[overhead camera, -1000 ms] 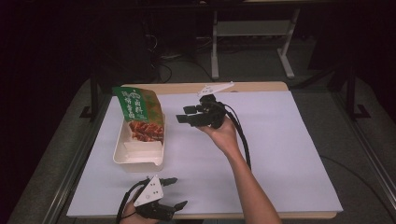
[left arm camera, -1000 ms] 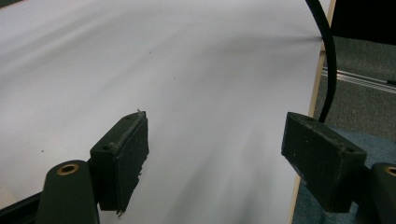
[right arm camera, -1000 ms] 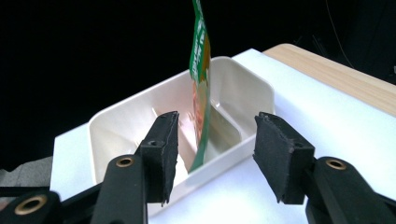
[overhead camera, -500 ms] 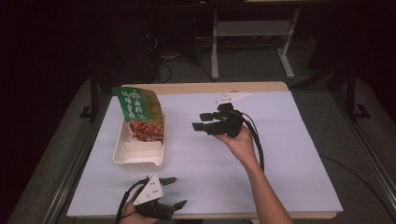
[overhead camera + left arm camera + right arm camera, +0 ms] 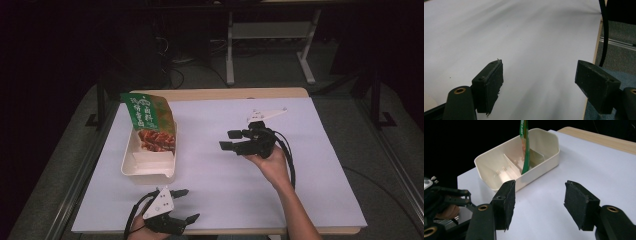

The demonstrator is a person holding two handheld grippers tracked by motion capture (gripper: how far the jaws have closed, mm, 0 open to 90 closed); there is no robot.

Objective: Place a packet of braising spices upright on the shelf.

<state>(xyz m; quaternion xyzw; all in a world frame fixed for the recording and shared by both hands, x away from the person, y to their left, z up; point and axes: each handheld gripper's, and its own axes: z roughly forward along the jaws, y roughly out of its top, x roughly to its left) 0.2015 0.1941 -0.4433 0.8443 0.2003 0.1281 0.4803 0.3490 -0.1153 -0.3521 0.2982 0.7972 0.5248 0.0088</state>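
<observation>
I see the cream tray [image 5: 148,162] on the white table cover [image 5: 215,175], with a green snack bag [image 5: 150,120] standing tilted inside it, leaning over its far end. My right gripper [image 5: 226,140] hangs well to the right of the tray, its jaws apart with nothing between them. My left gripper [image 5: 186,205] sits just nearer than the tray, at the table's near edge, jaws also wide apart.

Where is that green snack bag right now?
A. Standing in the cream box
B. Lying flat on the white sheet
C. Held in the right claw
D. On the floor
A: the bag stands upright in the box, and the right claw is open with nothing in it, off to the side.
</observation>
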